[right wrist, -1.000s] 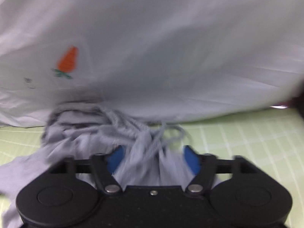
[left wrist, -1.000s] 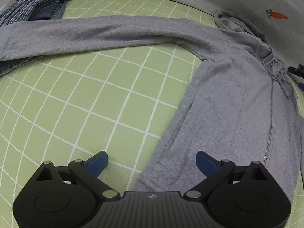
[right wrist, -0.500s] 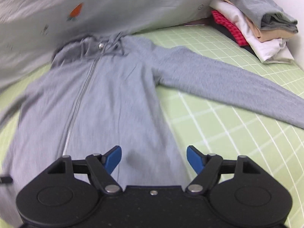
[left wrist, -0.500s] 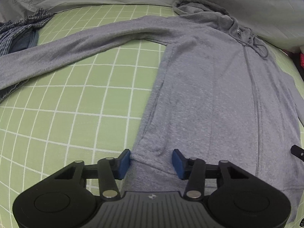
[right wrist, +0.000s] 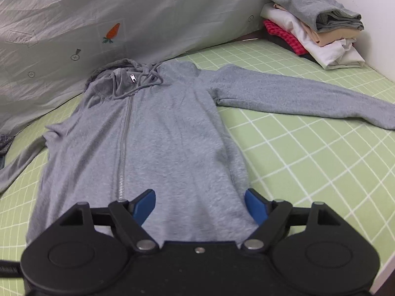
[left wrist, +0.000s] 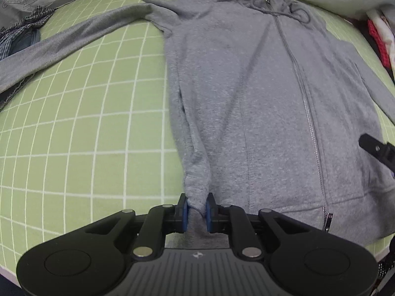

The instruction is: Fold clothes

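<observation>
A grey zip hoodie (left wrist: 246, 86) lies front-up on the green checked mat, sleeves spread to both sides, hood at the far end. My left gripper (left wrist: 196, 209) is shut on the hoodie's bottom-left hem corner, with fabric bunched between the blue pads. In the right wrist view the hoodie (right wrist: 160, 135) fills the middle. My right gripper (right wrist: 200, 206) is open over the bottom-right hem, its pads either side of the fabric. The right gripper's finger also shows in the left wrist view (left wrist: 375, 148).
A stack of folded clothes (right wrist: 313, 24) stands at the far right corner against the white wall. A grey sheet with a carrot print (right wrist: 112, 32) rises behind the hood. A crumpled plaid and denim pile (left wrist: 19, 34) lies at the far left.
My left gripper has moved onto the bottom-left hem and closed on it. My right gripper has swung from the hood down to the bottom-right hem and stays open.
</observation>
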A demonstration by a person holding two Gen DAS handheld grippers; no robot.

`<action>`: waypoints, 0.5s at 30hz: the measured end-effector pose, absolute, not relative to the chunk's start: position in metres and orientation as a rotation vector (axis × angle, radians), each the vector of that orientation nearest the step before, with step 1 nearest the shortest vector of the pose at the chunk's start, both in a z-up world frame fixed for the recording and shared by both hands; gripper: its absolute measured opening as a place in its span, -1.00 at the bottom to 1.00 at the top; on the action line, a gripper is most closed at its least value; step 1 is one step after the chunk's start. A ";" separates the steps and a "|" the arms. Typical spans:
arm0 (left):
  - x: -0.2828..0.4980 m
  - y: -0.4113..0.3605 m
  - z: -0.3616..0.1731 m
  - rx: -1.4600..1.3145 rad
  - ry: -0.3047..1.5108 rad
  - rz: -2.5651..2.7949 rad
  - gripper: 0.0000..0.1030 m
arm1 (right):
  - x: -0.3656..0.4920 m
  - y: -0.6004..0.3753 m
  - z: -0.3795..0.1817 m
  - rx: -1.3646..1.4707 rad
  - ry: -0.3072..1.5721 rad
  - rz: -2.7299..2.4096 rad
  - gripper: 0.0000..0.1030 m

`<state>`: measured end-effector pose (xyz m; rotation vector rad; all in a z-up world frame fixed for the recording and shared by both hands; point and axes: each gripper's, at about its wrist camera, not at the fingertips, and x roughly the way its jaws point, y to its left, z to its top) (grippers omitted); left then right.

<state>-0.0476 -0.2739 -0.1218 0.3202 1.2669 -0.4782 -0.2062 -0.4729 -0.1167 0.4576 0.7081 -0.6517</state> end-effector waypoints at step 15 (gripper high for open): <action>0.004 -0.221 -0.097 0.374 1.189 -0.657 0.27 | -0.160 -0.380 -0.118 0.262 0.729 -0.711 0.81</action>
